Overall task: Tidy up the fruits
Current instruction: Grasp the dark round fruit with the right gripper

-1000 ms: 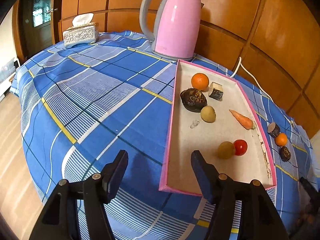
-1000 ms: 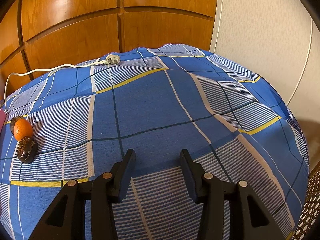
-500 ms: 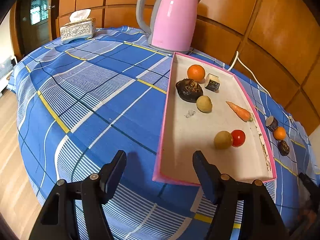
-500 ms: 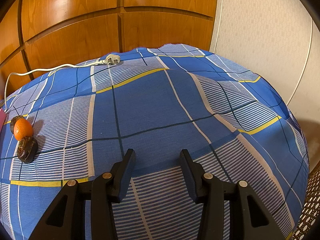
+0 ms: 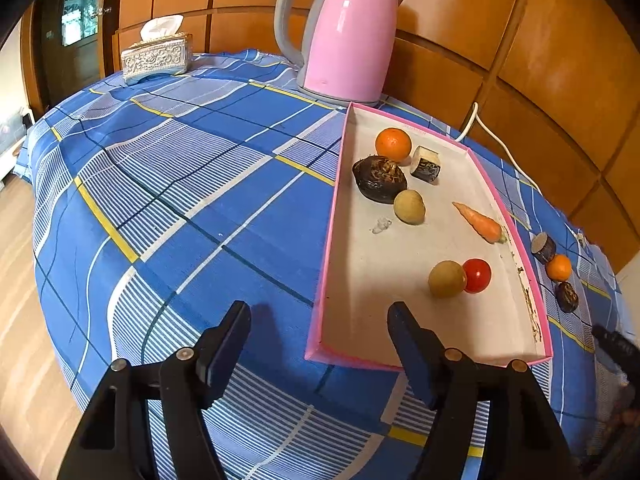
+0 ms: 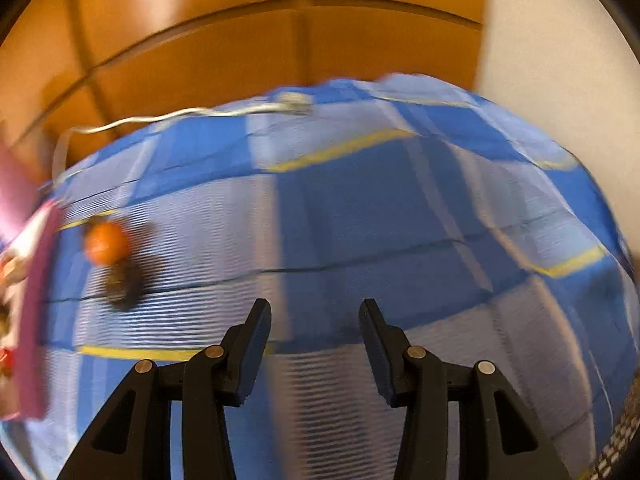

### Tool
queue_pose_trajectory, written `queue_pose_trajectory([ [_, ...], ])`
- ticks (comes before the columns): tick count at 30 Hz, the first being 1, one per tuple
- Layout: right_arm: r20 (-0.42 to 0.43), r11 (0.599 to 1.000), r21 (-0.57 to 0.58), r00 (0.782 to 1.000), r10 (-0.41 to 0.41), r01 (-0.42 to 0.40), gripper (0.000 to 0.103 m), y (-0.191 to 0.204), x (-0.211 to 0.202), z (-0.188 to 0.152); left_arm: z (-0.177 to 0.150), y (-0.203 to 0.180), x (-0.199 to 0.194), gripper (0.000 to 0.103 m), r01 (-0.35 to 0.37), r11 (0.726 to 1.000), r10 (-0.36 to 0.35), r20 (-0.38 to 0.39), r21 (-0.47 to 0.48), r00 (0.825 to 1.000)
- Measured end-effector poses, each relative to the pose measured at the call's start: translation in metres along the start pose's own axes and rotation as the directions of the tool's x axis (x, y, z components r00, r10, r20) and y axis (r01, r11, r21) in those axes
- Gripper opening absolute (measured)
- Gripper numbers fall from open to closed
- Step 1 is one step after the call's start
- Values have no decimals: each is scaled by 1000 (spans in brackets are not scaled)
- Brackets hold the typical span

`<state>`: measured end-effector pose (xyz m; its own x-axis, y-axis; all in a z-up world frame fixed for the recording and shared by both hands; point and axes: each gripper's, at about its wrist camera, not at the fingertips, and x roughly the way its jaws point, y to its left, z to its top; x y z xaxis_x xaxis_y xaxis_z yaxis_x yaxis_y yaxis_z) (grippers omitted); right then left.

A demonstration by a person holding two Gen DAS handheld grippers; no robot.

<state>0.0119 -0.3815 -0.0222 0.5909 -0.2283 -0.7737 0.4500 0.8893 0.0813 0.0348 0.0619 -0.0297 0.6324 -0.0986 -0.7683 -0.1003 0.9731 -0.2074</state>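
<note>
Swinging left, my right claw (image 6: 315, 316) gapes empty; blurred orange (image 6: 105, 243), maybe. Left claw (image 5: 318, 322) wide, empty, straddling tray (image 5: 329, 240) corner.

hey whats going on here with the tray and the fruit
A person with two handheld grippers is sorting produce into a pink tray. Both the left gripper and the right gripper are open and empty. Three pieces, including an orange, lie on the cloth beside the tray. The right view is blurred.

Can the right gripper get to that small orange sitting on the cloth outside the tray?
Probably yes. The right gripper is open and empty, and bare cloth lies between it and the orange; only the dark fruit sits close beside it.
</note>
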Motion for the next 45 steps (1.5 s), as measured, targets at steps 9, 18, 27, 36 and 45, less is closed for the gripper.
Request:
queue_pose_trajectory([
  [9, -45, 928, -311, 979, 200, -204, 69, 97, 5, 14, 0, 0, 0, 72, 2, 1000, -2, -1, -2, 1000],
  [18, -83, 901, -395, 984, 158, -178, 48, 121, 36, 14, 0, 3, 2, 72, -4, 1000, 4, -6, -9, 1000],
  [27, -49, 904, -377, 979, 196, -200, 48, 113, 37, 9, -1, 3, 2, 72, -11, 1000, 11, -1, -7, 1000],
  [36, -36, 902, -391, 983, 181, -180, 48, 117, 37, 9, -2, 5, -3, 73, -15, 1000, 15, 8, -8, 1000],
  [45, -53, 907, -377, 982, 182, -189, 48, 111, 30, 5, -2, 7, -6, 74, -17, 1000, 17, 13, -14, 1000],
])
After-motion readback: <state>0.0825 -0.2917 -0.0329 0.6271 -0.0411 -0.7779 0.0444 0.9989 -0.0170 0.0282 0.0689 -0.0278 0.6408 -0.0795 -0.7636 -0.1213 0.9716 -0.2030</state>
